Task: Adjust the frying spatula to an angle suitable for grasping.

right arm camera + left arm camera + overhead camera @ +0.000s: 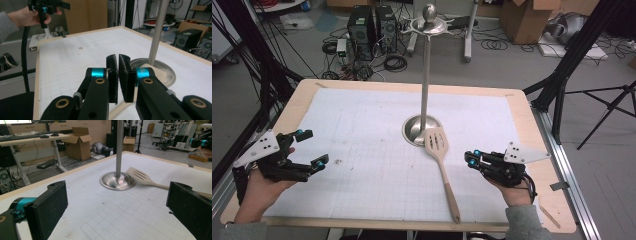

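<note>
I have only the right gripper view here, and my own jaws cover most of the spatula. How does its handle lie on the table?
Observer: In the high view the spatula lies flat, its head at the rim of the stand's round base, and its handle runs toward the person's edge of the table.
Operator: Is my gripper over the handle?
Observer: No. The right gripper, jaws shut on nothing, sits to the right of the handle with a gap between them.
Operator: And the left gripper, is it open?
Observer: Yes. The left gripper has its jaws wide open, with nothing between them.
</note>
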Demonstrator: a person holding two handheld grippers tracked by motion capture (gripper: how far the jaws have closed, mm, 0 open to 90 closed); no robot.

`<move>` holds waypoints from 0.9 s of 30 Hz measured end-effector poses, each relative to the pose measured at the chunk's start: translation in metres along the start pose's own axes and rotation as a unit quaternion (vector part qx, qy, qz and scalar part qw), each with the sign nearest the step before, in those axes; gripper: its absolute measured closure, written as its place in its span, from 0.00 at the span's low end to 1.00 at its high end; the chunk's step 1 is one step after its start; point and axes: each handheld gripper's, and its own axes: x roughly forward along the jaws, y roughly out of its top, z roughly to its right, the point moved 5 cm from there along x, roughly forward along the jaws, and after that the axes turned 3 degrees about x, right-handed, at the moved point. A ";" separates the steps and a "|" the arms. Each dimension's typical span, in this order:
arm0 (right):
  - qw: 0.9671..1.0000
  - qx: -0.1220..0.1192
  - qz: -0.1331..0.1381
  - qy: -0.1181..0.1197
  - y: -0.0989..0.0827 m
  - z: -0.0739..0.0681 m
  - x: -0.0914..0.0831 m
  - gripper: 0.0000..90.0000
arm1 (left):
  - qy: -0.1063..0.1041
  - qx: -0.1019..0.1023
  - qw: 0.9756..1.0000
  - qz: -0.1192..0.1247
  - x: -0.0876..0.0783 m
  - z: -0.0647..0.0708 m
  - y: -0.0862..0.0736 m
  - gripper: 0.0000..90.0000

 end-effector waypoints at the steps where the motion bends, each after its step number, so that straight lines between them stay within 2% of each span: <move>1: 1.000 -0.002 -0.004 0.001 -0.001 0.000 0.002 0.98 | 0.002 0.000 1.000 -0.002 -0.001 0.000 -0.001 0.05; 4: 1.000 -0.003 -0.011 0.003 -0.003 0.002 0.008 0.99 | 0.006 -0.003 1.000 -0.005 -0.004 -0.001 -0.004 0.05; 9: 0.999 -0.004 -0.042 0.005 -0.010 0.002 0.024 0.99 | 0.011 -0.004 1.000 -0.007 -0.010 -0.002 -0.007 0.05; 13: 0.999 -0.001 -0.046 0.011 -0.013 0.002 0.032 0.99 | 0.012 -0.005 1.000 -0.008 -0.013 -0.002 -0.008 0.05; 15: 0.998 -0.003 -0.062 0.002 -0.018 0.002 0.042 1.00 | 0.011 -0.005 1.000 -0.007 -0.015 -0.001 -0.008 0.05; 19: 0.998 -0.005 -0.069 0.005 -0.021 0.002 0.049 1.00 | 0.010 -0.005 1.000 -0.008 -0.016 0.000 -0.008 0.05; 21: 0.996 -0.009 -0.089 0.005 -0.027 0.002 0.058 1.00 | 0.010 -0.006 1.000 -0.008 -0.017 0.000 -0.008 0.05; 24: 0.995 -0.013 -0.102 0.002 -0.031 0.001 0.063 1.00 | 0.010 -0.006 1.000 -0.009 -0.018 0.001 -0.008 0.05; 27: 0.993 -0.010 -0.117 0.010 -0.036 0.001 0.072 1.00 | 0.006 -0.007 1.000 -0.010 -0.019 0.001 -0.009 0.05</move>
